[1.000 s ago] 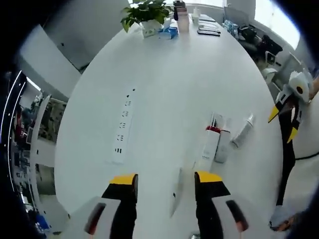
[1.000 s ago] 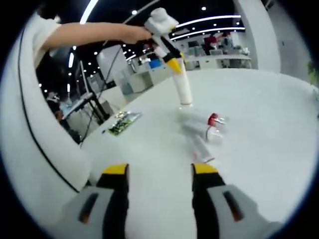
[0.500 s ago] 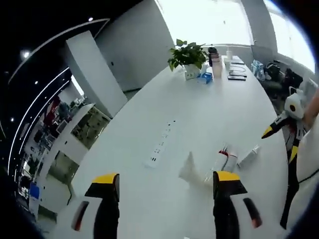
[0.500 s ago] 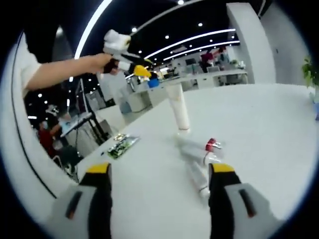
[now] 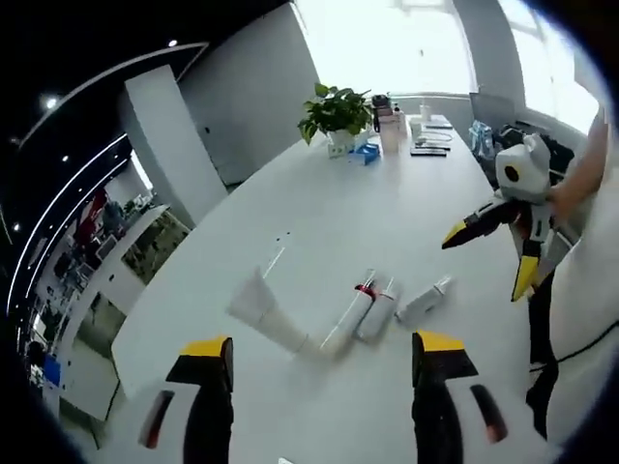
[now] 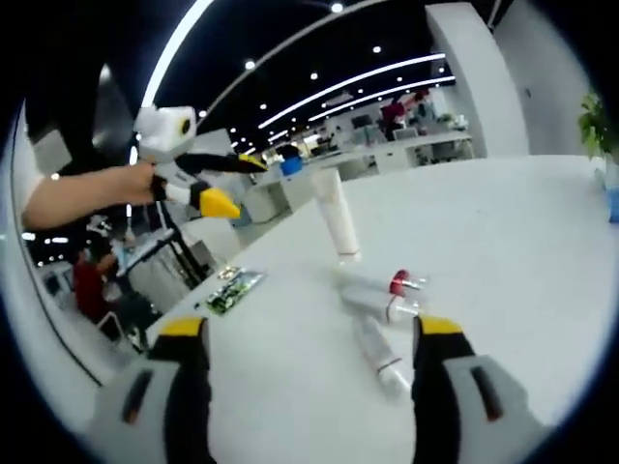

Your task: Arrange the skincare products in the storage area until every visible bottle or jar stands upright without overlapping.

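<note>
A white tube (image 6: 334,215) stands upright on its cap on the white table (image 6: 503,222); in the left gripper view the tube (image 5: 266,314) leans across the picture. Beside it lie three bottles: one with a red collar (image 5: 353,309), a plain white one (image 5: 379,311) touching it, and a small one (image 5: 424,302) apart. The right gripper view shows the red-collared bottle (image 6: 375,285) and the small bottle (image 6: 379,353) nearest me. My left gripper (image 5: 324,353) is open and off the tube; it also appears as the left gripper (image 6: 242,184) held by a hand. My right gripper (image 6: 311,333) is open, as is the right gripper (image 5: 486,266).
A potted plant (image 5: 334,111) and several small items stand at the table's far end. A power strip (image 5: 274,259) lies beyond the tube. A green circuit board (image 6: 232,287) rests near the table edge. The person's arm (image 6: 82,198) reaches in from the left.
A second ago my left gripper was shut on the top of the tube. It has let go and drawn back to the left. The tube stays upright.
</note>
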